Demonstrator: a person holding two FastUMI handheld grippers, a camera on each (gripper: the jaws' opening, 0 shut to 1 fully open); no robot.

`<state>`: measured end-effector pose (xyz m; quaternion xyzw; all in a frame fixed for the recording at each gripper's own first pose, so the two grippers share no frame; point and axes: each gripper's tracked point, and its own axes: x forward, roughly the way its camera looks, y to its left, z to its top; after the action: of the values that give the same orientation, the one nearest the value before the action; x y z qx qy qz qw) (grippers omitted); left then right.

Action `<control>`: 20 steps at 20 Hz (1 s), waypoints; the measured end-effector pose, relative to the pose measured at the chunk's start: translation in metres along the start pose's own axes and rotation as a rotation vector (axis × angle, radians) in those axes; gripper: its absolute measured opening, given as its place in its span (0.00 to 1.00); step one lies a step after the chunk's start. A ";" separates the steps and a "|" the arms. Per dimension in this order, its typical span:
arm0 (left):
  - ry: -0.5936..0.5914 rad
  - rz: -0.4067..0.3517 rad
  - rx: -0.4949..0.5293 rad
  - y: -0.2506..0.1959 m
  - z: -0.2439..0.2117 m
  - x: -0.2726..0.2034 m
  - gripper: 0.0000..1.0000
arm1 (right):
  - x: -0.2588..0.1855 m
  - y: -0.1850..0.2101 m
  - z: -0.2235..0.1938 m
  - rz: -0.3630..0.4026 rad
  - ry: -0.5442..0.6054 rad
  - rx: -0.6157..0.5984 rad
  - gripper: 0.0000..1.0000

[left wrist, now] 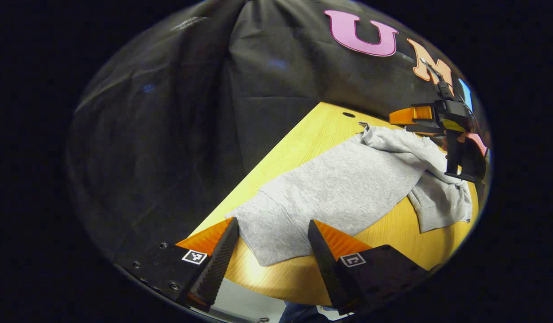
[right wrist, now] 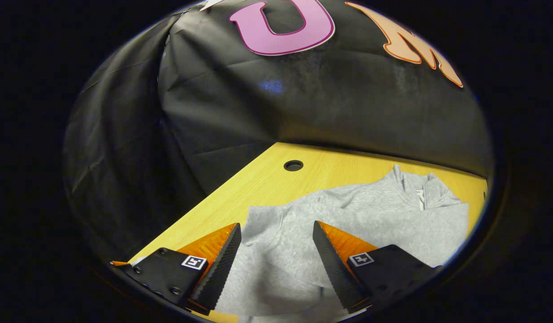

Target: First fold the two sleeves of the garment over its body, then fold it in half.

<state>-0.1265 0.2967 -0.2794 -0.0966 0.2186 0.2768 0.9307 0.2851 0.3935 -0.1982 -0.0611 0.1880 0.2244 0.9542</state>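
Grey garment (left wrist: 348,188), collar zip (right wrist: 420,197), open grippers

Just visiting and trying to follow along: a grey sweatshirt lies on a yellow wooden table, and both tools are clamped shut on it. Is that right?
Not quite. The grey sweatshirt does lie on the yellow wooden table, but neither tool is clamped on it. In the left gripper view the left tool has its fingers spread apart above the cloth, and the right gripper view shows the right tool open too.

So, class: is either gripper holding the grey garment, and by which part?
Nothing held: left gripper and right gripper are open above the garment.
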 end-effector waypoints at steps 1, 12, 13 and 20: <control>-0.009 0.001 -0.004 0.001 0.002 -0.001 0.90 | -0.003 -0.005 0.003 -0.009 -0.007 0.001 0.97; 0.027 -0.001 -0.076 -0.015 0.012 0.015 0.06 | -0.080 -0.114 0.029 -0.194 -0.066 0.049 0.99; 0.032 -0.002 -0.068 -0.018 0.013 0.015 0.04 | -0.090 -0.126 0.029 -0.217 -0.068 0.056 0.97; 0.079 -0.160 -0.104 -0.085 0.046 0.018 0.01 | -0.162 -0.205 0.002 -0.361 -0.044 0.106 0.99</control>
<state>-0.0495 0.2491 -0.2423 -0.1727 0.2322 0.2083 0.9343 0.2434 0.1454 -0.1273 -0.0385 0.1647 0.0406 0.9848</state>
